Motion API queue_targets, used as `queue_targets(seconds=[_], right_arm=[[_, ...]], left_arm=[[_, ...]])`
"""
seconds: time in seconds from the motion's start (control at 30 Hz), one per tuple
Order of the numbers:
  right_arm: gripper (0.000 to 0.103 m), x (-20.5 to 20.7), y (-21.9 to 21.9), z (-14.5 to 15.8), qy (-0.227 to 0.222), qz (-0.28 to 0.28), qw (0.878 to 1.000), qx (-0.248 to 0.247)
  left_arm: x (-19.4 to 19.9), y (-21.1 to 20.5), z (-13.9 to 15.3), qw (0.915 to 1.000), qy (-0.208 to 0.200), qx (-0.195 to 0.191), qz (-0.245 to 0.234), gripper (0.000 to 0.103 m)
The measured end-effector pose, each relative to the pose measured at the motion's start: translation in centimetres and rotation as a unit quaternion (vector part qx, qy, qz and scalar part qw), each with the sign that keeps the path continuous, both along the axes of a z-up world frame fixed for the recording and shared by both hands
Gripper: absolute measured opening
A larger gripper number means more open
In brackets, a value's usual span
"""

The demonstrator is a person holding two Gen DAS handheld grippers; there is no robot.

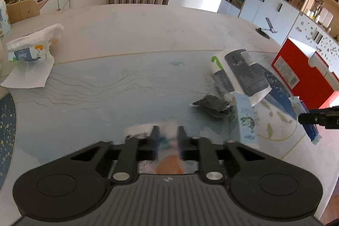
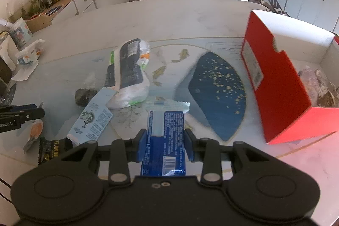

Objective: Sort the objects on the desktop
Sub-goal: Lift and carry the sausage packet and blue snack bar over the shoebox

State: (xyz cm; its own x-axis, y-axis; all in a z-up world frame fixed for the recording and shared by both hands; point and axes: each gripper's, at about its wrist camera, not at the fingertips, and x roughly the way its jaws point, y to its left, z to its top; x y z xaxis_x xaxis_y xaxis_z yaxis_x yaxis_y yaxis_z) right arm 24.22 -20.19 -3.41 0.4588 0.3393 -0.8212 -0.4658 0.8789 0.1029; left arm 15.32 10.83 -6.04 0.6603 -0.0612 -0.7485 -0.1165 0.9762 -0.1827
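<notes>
Holding two packets at once, one in each gripper. Treat this as a carry, judged to end at the red box [image 2: 275,88] by the table's [image 1: 148,24] right edge.

Read the right gripper [image 2: 165,132] as clamped across the sides of the blue packet [image 2: 165,141], lifted above the near edge with its crimped end pointing away. Hold that squeeze level and gentle: thin foil, likely to buckle or slide out if pinched harder or tipped. Approach the box over its low open side, not across the tall red wall. Release only once above the free floor beside the crumpled wrappers already inside.

Read the left gripper [image 1: 167,130] as shut on a white-and-orange packet [image 1: 169,164], blurred, hanging above the near edge, left of the other hand. Cannot tell how deep the bite is. Lift it straight up before swinging anywhere, and avoid a quick roll of the wrist.

Pass high over the clutter mid-table: the pale sachet [image 2: 91,120], the white bag [image 2: 127,77], the dark lump [image 2: 84,95] and the black packet [image 2: 50,149] near the near edge. Send one hand at a time to the box, right first, to spare a clash of grippers.
</notes>
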Motion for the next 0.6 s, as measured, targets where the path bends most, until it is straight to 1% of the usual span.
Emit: queue_targets(seconds=[0.1,0.17,0.27,0.33,0.43,0.5,0.53,0.57,0.6], right_arm=[[0.036,-0.1,-0.9,0.5,-0.003,-0.003,1.000,0.005],[0.036,-0.2,-1.4,0.7,-0.005,-0.006,1.000,0.009],[0.036,-0.5,-2.3,1.3,-0.010,-0.006,1.000,0.013],[0.036,-0.6,-2.8,1.7,-0.011,-0.006,1.000,0.016],[0.036,-0.8,-3.7,2.1,-0.012,-0.009,1.000,0.021],[0.036,-0.9,-4.2,2.1,-0.010,-0.011,1.000,0.025],[0.036,-0.9,-4.4,2.1,-0.010,-0.011,1.000,0.026],[0.036,-0.9,-4.6,2.0,-0.009,-0.011,1.000,0.027],[0.036,-0.9,-4.7,1.9,-0.008,-0.011,1.000,0.027]], left_arm=[[-0.1,-0.2,0.0,1.0000,0.004,0.001,0.006,0.004],[-0.3,-0.3,-0.1,1.0000,0.004,0.000,0.009,0.002],[-0.7,-0.4,0.1,0.9999,0.006,0.002,0.011,0.002],[-0.8,-0.1,0.2,0.9998,0.014,-0.011,0.014,0.002],[-1.3,0.5,0.5,0.9990,0.021,-0.020,0.033,0.005],[-1.5,0.6,0.6,0.9985,0.026,-0.018,0.046,0.012],[-1.5,0.6,0.6,0.9981,0.030,-0.016,0.051,0.024],[-1.5,0.6,0.6,0.9977,0.034,-0.016,0.057,0.047],[-1.5,0.5,0.6,0.9970,0.039,-0.014,0.065,0.063]])
